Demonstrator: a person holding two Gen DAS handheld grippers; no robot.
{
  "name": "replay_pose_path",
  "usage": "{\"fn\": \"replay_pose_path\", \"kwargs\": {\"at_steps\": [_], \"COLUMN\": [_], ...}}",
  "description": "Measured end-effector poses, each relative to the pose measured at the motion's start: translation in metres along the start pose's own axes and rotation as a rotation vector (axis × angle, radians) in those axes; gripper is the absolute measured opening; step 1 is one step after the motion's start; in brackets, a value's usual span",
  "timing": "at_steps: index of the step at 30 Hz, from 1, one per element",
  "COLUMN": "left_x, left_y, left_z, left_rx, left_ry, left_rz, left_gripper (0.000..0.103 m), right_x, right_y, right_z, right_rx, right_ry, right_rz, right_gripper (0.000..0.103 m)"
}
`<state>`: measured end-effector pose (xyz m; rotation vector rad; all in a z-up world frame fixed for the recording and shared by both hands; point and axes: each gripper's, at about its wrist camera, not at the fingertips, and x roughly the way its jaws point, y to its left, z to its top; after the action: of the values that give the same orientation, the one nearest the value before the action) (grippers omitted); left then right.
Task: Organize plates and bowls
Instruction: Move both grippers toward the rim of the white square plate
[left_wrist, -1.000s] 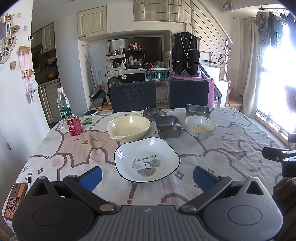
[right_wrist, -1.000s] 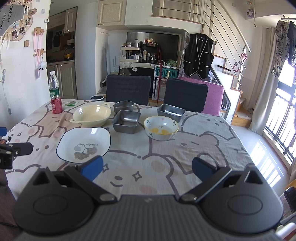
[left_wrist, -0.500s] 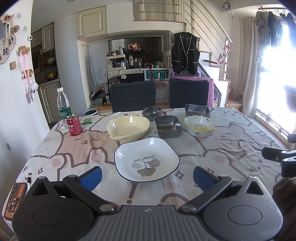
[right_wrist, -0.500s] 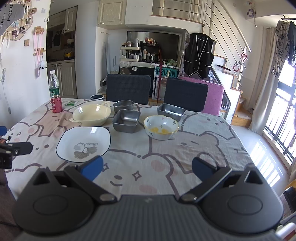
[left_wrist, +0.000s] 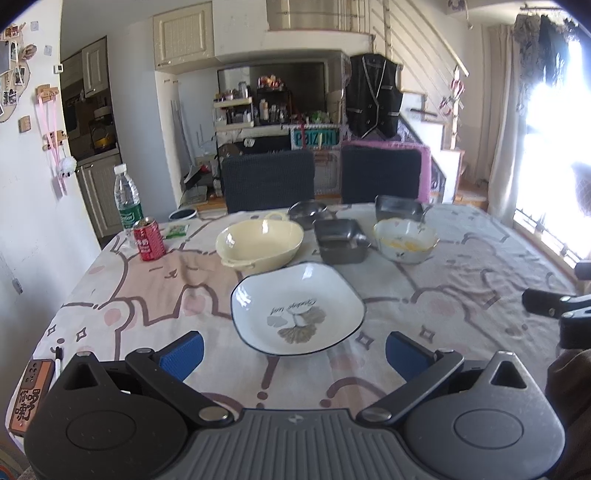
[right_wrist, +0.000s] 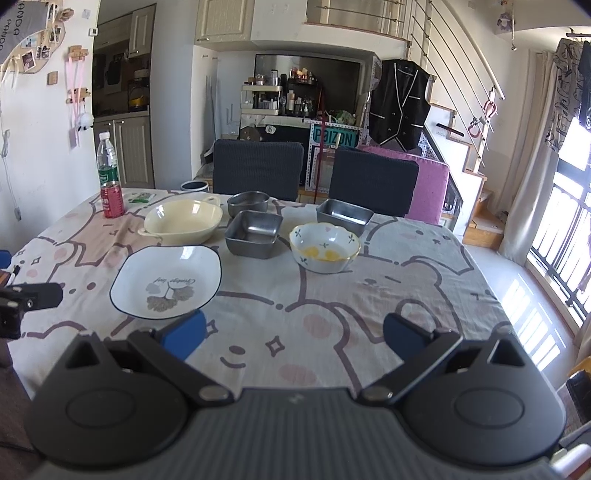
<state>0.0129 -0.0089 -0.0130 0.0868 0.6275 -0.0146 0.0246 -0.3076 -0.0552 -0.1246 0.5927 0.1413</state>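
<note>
Currently I hold both grippers above the near table edge: left gripper (left_wrist: 293, 349) and right gripper (right_wrist: 293, 334) each spread wide, grasping nothing. The white plate (left_wrist: 297, 313) lies at 12 o'clock from the left gripper; cream bowl (left_wrist: 259, 246) at 11, floral bowl (right_wrist: 324, 246) at 1, steel tray (right_wrist: 254, 233) between them.

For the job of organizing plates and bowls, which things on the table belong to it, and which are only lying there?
Belong to the job:
white square plate
cream dish with handles
flowered bowl
three metal containers

Only lying about:
red can
water bottle
green packet
phone
</note>
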Motion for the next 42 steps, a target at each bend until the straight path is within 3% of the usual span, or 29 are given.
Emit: {"fn": "replay_pose_path", "kwargs": {"at_steps": [13, 24, 34, 42], "left_x": [0.038, 0.068, 0.108, 0.152], "left_y": [0.03, 0.045, 0.061, 0.077], "left_z": [0.01, 0.021, 0.045, 0.052], "left_rx": [-0.111, -0.127, -0.112, -0.164], "left_ry": [0.107, 0.151, 0.158, 0.236], "left_rz": [0.053, 0.09, 0.117, 0.106], "left_gripper": [0.103, 0.103, 0.103, 0.103], "right_x": [0.039, 0.089, 0.16, 0.225], "right_y": [0.015, 0.034, 0.041, 0.045], "right_z": [0.021, 0.057, 0.089, 0.102], "right_rx": [-0.074, -0.123, -0.083, -0.031], "right_ry": [0.084, 0.107, 0.195, 0.209], "right_rz": [0.034, 0.071, 0.166, 0.222], "right_gripper": [0.103, 0.103, 0.103, 0.103]}}
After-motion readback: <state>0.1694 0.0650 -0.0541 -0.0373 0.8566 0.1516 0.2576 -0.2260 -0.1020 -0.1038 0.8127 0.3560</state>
